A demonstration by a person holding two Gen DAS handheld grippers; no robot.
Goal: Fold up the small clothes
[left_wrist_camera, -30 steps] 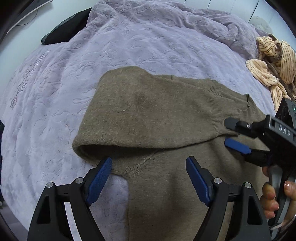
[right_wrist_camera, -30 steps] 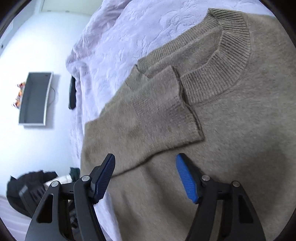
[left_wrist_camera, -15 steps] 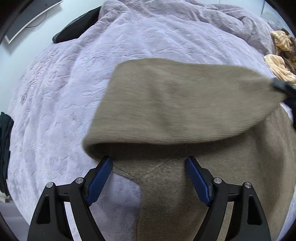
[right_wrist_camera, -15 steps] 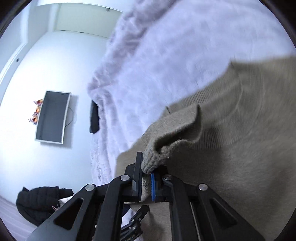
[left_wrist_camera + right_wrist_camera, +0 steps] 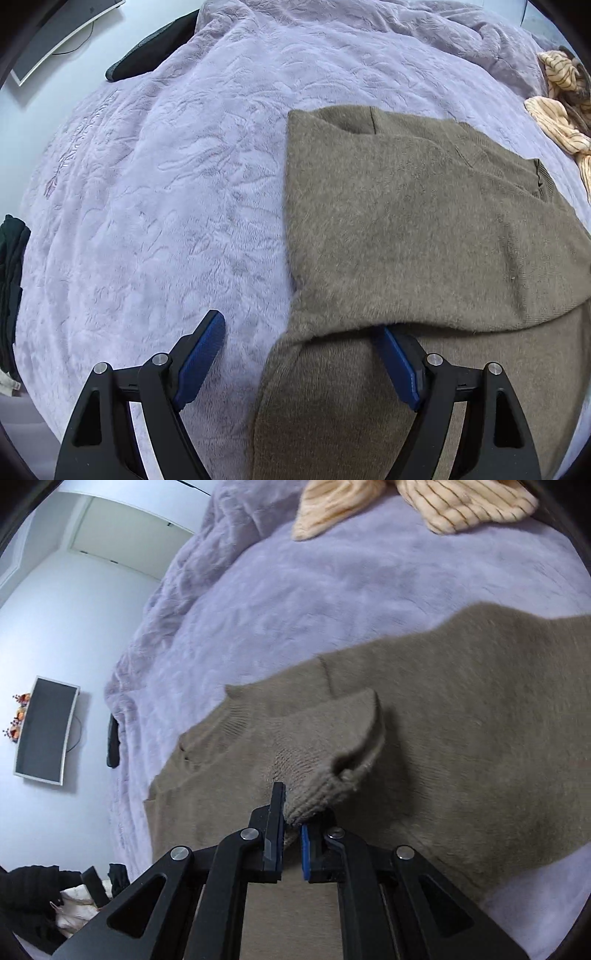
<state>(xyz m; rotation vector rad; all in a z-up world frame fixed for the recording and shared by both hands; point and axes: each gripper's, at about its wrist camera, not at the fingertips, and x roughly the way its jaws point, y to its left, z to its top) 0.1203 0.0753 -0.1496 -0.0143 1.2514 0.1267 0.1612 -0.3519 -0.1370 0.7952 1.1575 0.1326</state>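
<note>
The brown sweater (image 5: 424, 229) lies on the lilac bedspread (image 5: 166, 184), toward the right of the left wrist view, with one sleeve (image 5: 443, 258) already laid across its body. The right gripper (image 5: 291, 834) is clenched on the ribbed cuff (image 5: 321, 794) of that sleeve, the knit bunched between its pads. The left gripper (image 5: 303, 358) is released, its jaws wide apart astride the sweater's left edge, the right pad tucked just under the sleeve's near fold and pinching nothing. A striped cream garment (image 5: 561, 110) waits at the far right.

The step in hand looks like drawing the sleeve straight across the chest. To do it well, keep the cuff low and taut, lay it square to the side seam, and use the left gripper to pin the folded edge so the body does not drag along. Release only once the cuff rests flat.
</note>
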